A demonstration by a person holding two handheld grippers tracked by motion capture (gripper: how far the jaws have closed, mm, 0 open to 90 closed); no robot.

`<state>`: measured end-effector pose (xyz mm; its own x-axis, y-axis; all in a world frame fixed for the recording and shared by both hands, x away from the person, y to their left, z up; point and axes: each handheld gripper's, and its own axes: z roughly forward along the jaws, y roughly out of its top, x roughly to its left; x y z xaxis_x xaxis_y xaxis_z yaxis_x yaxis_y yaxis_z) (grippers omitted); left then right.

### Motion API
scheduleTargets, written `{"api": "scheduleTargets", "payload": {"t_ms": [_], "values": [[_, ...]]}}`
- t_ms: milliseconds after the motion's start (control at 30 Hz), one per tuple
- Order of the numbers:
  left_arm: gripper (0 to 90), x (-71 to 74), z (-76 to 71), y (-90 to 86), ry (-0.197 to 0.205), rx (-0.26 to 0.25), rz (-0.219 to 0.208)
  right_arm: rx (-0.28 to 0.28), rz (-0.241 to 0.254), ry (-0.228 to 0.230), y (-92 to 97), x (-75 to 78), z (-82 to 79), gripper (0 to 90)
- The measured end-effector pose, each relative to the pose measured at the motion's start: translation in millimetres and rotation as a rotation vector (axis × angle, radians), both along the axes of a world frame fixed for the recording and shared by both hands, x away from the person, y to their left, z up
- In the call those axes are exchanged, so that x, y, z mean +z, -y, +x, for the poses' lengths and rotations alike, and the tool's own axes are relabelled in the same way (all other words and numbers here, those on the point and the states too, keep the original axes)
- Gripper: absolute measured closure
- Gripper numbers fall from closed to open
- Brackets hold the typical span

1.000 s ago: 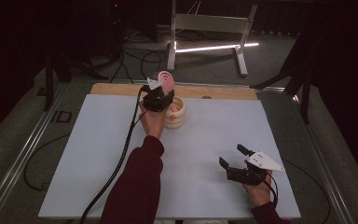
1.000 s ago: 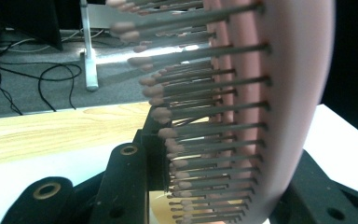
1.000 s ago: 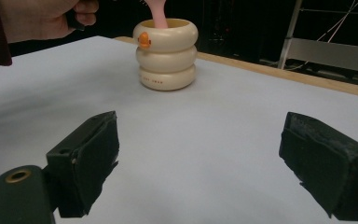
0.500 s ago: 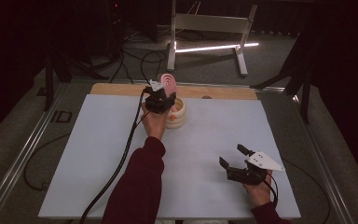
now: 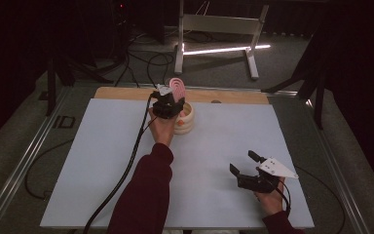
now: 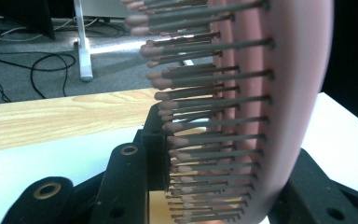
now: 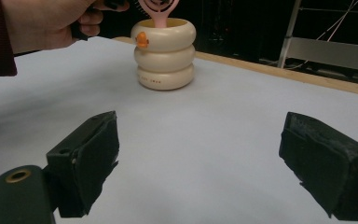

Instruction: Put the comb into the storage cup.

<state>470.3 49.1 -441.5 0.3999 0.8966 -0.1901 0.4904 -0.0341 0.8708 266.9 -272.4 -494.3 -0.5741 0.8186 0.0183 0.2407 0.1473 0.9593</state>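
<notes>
Hairbrush held at the far holder

Left claw (image 5: 171, 101) we see clamped on a pink hairbrush (image 5: 177, 87) at the far middle of the surface (image 5: 97, 161), its handle reaching down into the cream ringed holder (image 5: 185, 117). Right claw (image 5: 244, 164) rests near right, jaws spread wide on nothing, with bare white surface all around it. Our left gripper view alone shows the bristles (image 6: 205, 116) up close.
</notes>
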Motion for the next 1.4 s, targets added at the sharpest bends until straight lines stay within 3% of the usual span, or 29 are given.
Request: {"api": "scheduleTargets", "payload": {"t_ms": [900,1400], "values": [[63.0,0.8,1.9,-7.5,-0.036,-0.03,0.034,-0.004,0.007,0.002,0.3,0.6,-1.1,11.7],[59.9,1.0,5.4,-18.8,-0.073,-0.04,0.084,-0.002,0.006,0.003,-0.4,0.9,-1.4,11.7]]}}
